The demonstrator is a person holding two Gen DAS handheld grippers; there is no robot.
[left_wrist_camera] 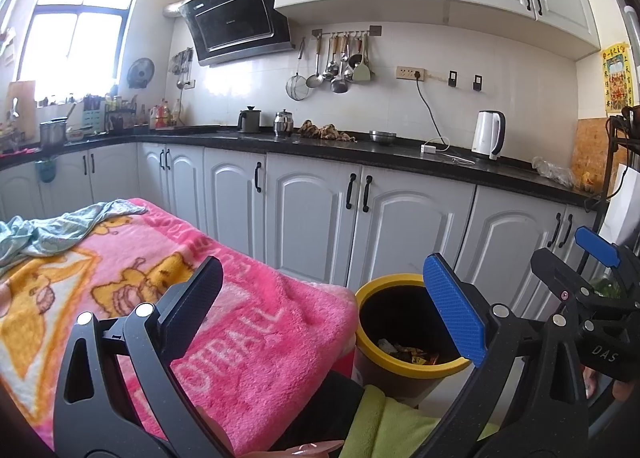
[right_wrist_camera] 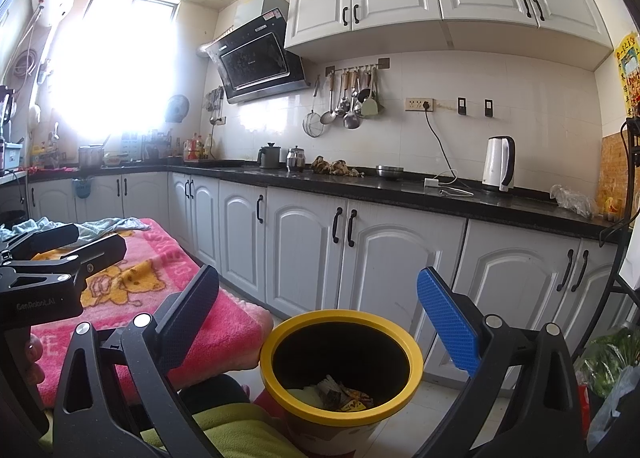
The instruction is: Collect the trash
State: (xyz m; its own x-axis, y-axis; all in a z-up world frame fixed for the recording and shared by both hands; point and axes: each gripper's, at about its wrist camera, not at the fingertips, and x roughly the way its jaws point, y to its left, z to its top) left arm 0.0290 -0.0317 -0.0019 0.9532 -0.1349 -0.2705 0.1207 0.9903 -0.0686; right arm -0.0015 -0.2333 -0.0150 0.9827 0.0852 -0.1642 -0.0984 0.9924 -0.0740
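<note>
Both claws are wide open and hold nothing. My left claw point(left_wrist_camera: 324, 306) hangs over the near corner of the pink blanket point(left_wrist_camera: 240, 298), one finger above the cloth and the blue pad out over the bin point(left_wrist_camera: 370, 342); it touches neither as far as I can tell. My right claw point(right_wrist_camera: 320, 322) sits above and just behind the bin point(right_wrist_camera: 280, 382), its fingers spread to either side of the yellow rim and clear of it.

As for the trash point(right_wrist_camera: 340, 396), it lies at the bottom of the bin: crumpled wrappers in orange, yellow and white, seen through the mouth in both views. The bin stands on the floor, right against the blanket's corner, before the white cabinets.

I judge the job to be near its end or between rounds. Wrappers are already in the bin, and nothing is pinched in either claw. On the blanket I see only a pale blue cloth point(left_wrist_camera: 52, 230) bunched at the far end, which does not look like rubbish. No loose scraps show on the part of the blanket in view, though my own fingers hide some of it. A clear plastic bag point(right_wrist_camera: 572, 198) lies on the counter at the far right; whether that counts as trash I cannot say. If anything is left, I must find it first.
</note>
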